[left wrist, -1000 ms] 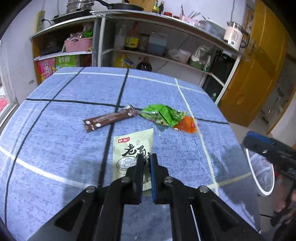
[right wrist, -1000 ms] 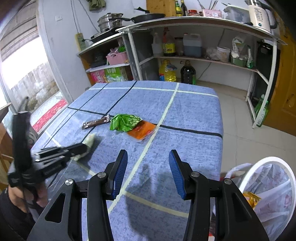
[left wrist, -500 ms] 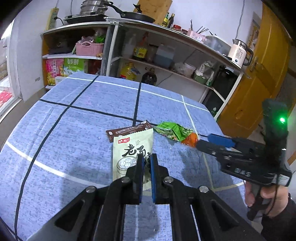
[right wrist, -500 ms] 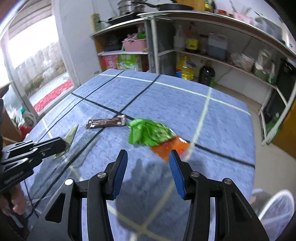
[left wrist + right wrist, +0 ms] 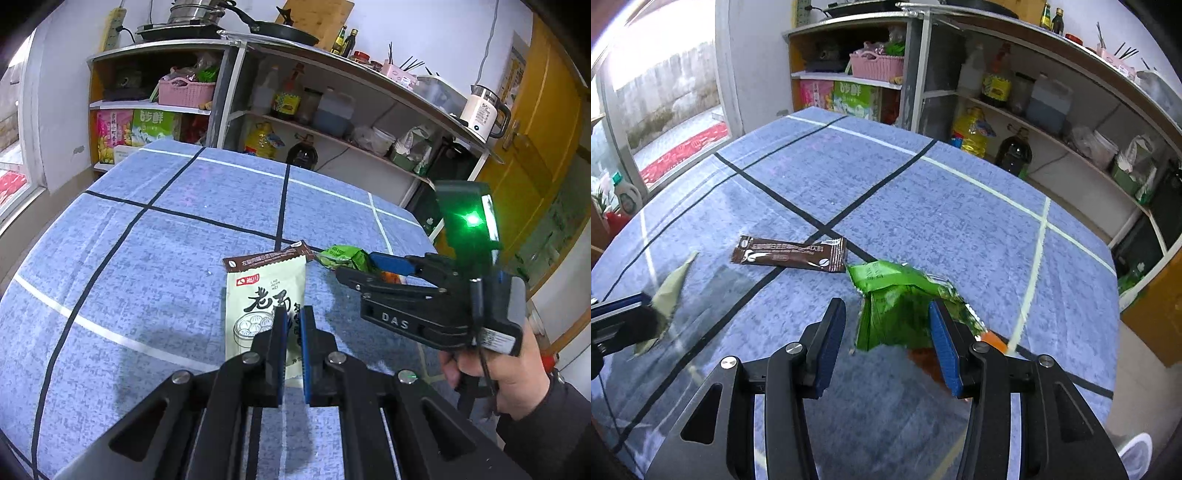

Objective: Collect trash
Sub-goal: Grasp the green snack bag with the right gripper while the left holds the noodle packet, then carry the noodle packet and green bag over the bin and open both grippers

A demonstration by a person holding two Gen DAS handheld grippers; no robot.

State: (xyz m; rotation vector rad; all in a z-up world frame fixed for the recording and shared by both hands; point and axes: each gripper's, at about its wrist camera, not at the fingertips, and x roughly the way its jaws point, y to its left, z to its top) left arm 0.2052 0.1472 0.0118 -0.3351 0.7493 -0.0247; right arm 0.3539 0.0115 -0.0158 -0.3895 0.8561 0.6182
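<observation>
While trash is being collected from a blue table (image 5: 960,206) | pale bun packet (image 5: 266,295) is being pinched by closed left gripper (image 5: 293,321) | green wrapper (image 5: 897,295), light and crinkly, is being straddled by spread-open right gripper (image 5: 888,325); best pinched mid-fold.

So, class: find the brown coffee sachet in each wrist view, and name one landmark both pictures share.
Left wrist view: the brown coffee sachet lies just above centre, its lower edge hidden behind the top of the white bun packet held in the left tongs.
Right wrist view: left of centre, flat on the cloth, its right end beside the green wrapper.
Shared landmark: the pink basket on the shelf.
</observation>
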